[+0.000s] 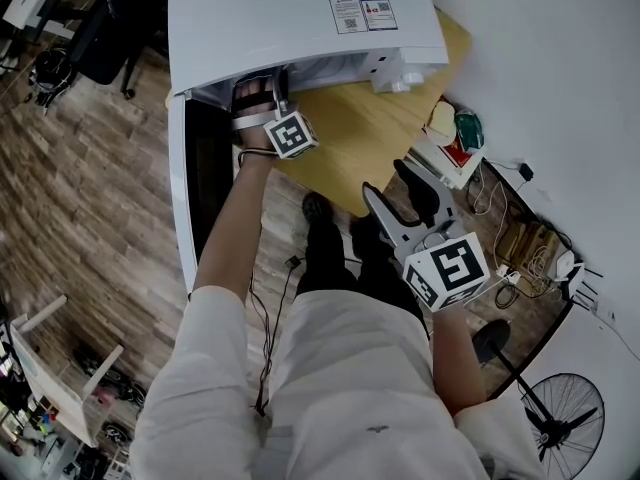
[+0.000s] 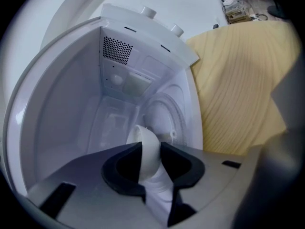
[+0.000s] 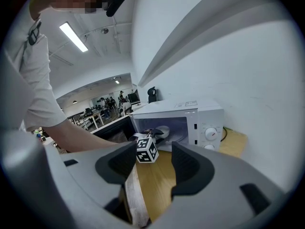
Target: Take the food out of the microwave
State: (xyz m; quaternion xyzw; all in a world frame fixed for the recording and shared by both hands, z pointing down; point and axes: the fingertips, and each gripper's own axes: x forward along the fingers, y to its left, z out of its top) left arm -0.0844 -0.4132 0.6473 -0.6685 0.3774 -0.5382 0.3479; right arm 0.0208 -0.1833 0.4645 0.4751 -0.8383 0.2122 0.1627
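A person stands at an open white microwave (image 1: pixel 300 18) on a wooden counter (image 1: pixel 360 138), its door (image 1: pixel 200 168) swung wide to the left, and reaches the left gripper (image 2: pixel 151 151) deep into the cavity. Its dark fingers (image 2: pixel 125 163) are clamped on the wall of a small white bowl (image 2: pixel 143 137), one inside the rim and one outside. The bowl is inside the oven, near the front opening; what it contains cannot be seen from any angle. The right gripper (image 3: pixel 153 162) hangs back over the counter edge, well clear of the oven, its fingers spread with nothing between them. The bowl looks rigid and smooth-sided, probably glazed ceramic or hard plastic, so it should not give under the pinch but could slip or pivot on so narrow a hold. Light when empty, it may be heavier on the far side with food in it, and possibly warm. A rim pinch like this one seems the only purchase available; the bowl would need to come out level and slowly, with its base clearing the cavity sill, to avoid tipping or chipping it.
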